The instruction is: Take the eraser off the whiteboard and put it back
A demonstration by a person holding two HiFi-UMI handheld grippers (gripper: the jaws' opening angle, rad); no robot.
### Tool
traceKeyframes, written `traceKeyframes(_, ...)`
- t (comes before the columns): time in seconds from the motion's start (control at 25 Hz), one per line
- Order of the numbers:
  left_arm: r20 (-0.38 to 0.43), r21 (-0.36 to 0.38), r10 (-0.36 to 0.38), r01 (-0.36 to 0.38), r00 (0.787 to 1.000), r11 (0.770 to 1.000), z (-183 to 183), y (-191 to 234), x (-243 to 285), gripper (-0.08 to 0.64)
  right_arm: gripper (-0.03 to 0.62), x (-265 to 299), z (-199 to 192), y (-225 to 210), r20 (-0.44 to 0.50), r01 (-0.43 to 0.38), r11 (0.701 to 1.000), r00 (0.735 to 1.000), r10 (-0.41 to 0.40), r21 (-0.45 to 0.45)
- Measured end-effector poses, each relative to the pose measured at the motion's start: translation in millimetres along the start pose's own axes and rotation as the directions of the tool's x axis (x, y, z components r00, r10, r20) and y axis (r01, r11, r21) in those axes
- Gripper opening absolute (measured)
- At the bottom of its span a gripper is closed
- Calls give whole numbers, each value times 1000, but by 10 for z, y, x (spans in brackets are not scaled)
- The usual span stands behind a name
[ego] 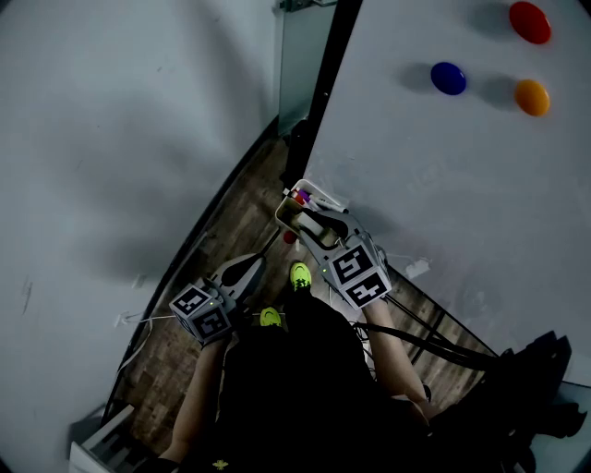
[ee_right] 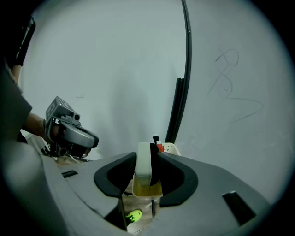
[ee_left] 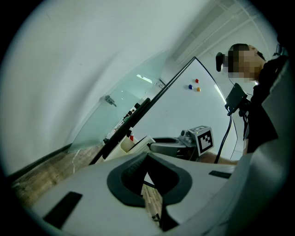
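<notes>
The eraser [ee_right: 143,165], white with a dark felt side, stands on edge between the jaws of my right gripper [ee_right: 148,162], which is shut on it. Just below it is a small tray [ee_right: 148,190] with a yellowish inside, fixed at the lower corner of the whiteboard [ee_right: 230,92]. From the head view, the right gripper [ego: 308,218] points down at that tray [ego: 305,192] by the board's [ego: 443,185] lower left edge. My left gripper [ego: 246,272] hangs apart to the left, shut and holding nothing [ee_left: 147,156].
Red [ego: 529,21], blue [ego: 448,78] and orange [ego: 532,96] magnets stick to the board. A black frame post [ego: 323,74] runs along its left edge. Wood floor [ego: 231,231], cables and my green shoes [ego: 300,274] lie below. A grey wall [ego: 120,139] is at the left.
</notes>
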State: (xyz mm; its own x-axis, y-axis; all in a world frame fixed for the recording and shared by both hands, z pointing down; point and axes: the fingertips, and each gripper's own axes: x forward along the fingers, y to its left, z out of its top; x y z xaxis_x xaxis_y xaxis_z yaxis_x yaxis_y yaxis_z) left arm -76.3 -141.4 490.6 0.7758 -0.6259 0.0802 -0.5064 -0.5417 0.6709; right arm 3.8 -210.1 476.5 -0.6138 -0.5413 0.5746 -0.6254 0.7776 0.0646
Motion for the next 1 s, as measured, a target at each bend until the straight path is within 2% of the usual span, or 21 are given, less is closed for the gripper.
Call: traceKeyframes(1.0,50,-47,17,-14,999,999,-12,-3,-35,9,166,233,-160,29,-69,-73,997,995,72,-17)
